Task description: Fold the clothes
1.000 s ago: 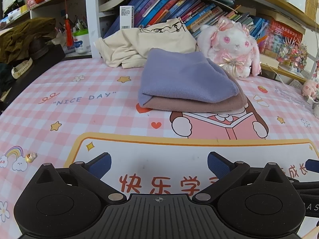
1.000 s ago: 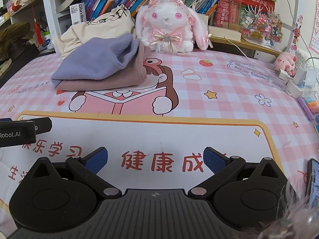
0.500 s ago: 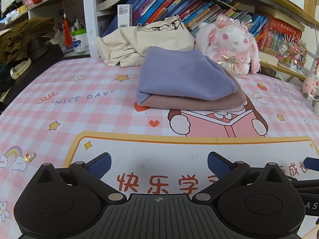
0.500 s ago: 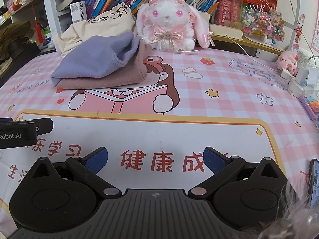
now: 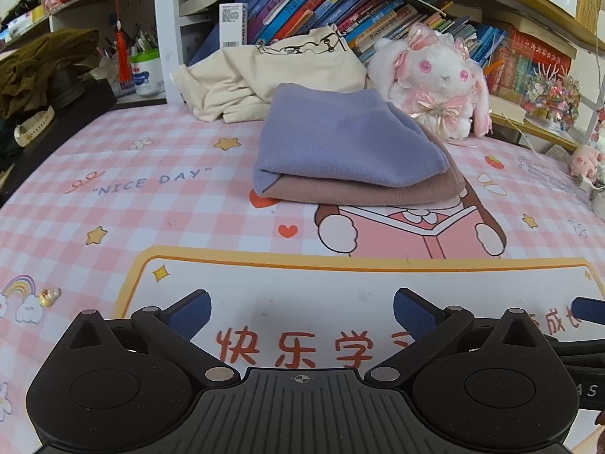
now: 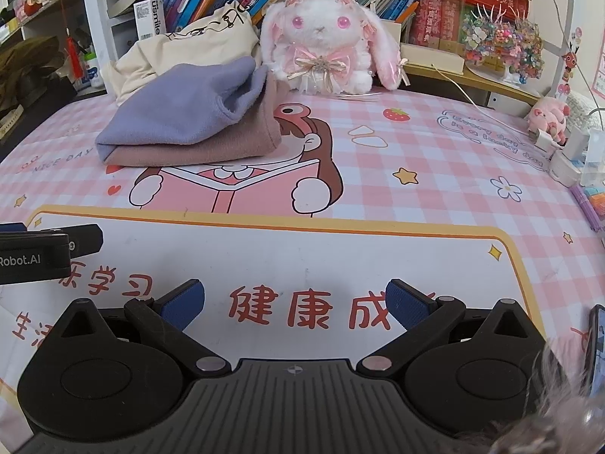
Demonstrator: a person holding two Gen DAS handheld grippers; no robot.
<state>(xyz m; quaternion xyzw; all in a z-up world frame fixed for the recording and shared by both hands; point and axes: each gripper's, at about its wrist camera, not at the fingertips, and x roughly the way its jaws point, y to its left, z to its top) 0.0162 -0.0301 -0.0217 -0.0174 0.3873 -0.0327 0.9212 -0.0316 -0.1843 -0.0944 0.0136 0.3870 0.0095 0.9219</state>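
Cream garment unfolded, far ahead behind folded stack, long axis across, nearer left tool; right tool likewise spread apart, empty.

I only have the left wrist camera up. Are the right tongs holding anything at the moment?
Observer: No. The right tongs are open and empty, over the white panel of the mat.
Operator: Is anything lying close on their right side?
Observer: Yes, what looks like a phone shows as a sliver at the right edge, just past the right finger.
Operator: Which way does the open end of the folded stack face?
Observer: The open hem of the purple cloth faces the plush rabbit. It lies on the mauve cloth.
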